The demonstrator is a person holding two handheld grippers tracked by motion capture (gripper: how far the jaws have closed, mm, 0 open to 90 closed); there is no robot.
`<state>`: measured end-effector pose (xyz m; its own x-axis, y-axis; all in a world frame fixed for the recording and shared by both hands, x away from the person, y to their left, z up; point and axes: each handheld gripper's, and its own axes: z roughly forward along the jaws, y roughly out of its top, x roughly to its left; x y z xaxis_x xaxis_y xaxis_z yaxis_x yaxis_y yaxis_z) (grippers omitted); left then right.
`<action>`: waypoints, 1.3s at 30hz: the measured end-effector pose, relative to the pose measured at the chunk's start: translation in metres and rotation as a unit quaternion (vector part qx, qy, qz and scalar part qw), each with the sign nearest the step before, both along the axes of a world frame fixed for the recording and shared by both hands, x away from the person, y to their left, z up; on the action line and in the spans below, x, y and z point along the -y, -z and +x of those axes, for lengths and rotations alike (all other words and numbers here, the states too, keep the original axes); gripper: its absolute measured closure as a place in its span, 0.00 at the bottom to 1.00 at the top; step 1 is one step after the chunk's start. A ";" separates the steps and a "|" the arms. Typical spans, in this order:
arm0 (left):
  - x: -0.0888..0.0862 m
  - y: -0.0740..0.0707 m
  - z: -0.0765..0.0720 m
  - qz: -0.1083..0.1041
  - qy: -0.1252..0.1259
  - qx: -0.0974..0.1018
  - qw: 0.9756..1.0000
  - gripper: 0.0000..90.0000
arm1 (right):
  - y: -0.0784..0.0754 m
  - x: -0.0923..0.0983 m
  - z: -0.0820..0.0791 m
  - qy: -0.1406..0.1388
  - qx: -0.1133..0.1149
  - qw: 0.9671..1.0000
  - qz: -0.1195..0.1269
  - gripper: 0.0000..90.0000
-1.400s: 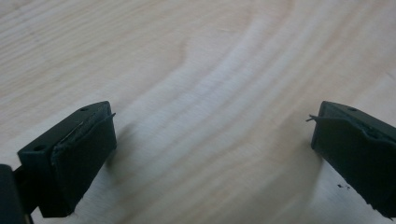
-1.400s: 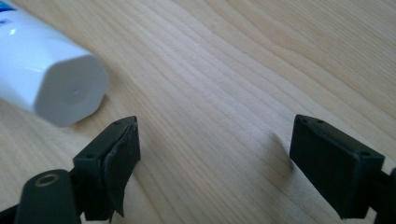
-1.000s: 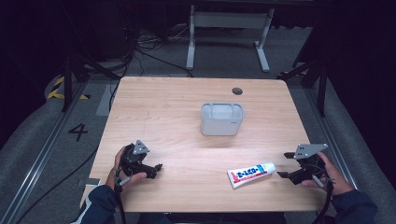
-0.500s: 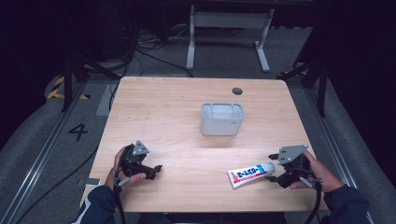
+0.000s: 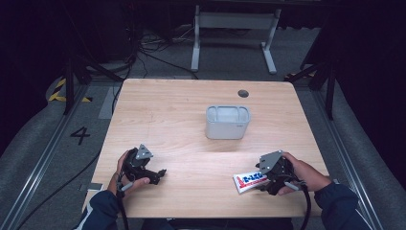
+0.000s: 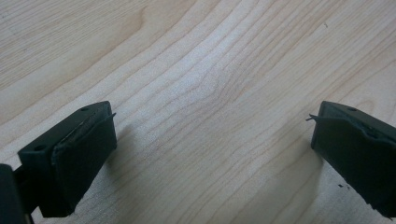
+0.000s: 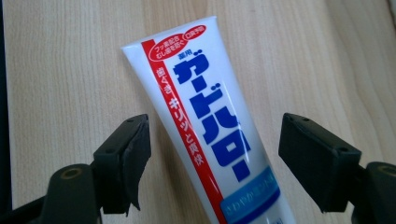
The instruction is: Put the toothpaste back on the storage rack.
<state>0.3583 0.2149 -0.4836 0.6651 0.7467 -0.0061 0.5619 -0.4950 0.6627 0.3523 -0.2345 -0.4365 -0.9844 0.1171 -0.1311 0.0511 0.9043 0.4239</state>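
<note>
The right tongs (image 7: 212, 154) are closing around the toothpaste tube (image 7: 205, 121) but not touching it yet. The tube lies flat on the desk (image 5: 182, 110), in front of the grey bin (image 5: 228, 122). Next: squeeze gently and lift. The left tongs (image 6: 210, 140) gape wide and empty.

The left gripper (image 5: 155, 175) rests low with jaws wide apart, while the right gripper (image 5: 261, 179) has jaws just closing, not gripping.

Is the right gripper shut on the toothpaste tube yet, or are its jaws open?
Open. The right gripper straddles the toothpaste tube, jaws just closing, with bare table showing between each pad and the tube.
</note>
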 end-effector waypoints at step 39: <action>0.000 0.000 0.001 -0.003 0.007 -0.002 1.000 0.00 | 0.008 -0.030 0.011 -0.009 -0.031 0.998 -0.046 0.60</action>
<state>0.3597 0.2153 -0.4838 0.6753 0.7375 -0.0122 0.5571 -0.4992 0.6636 0.3631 -0.2040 -0.4441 -0.9928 0.0890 -0.0801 0.0573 0.9405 0.3350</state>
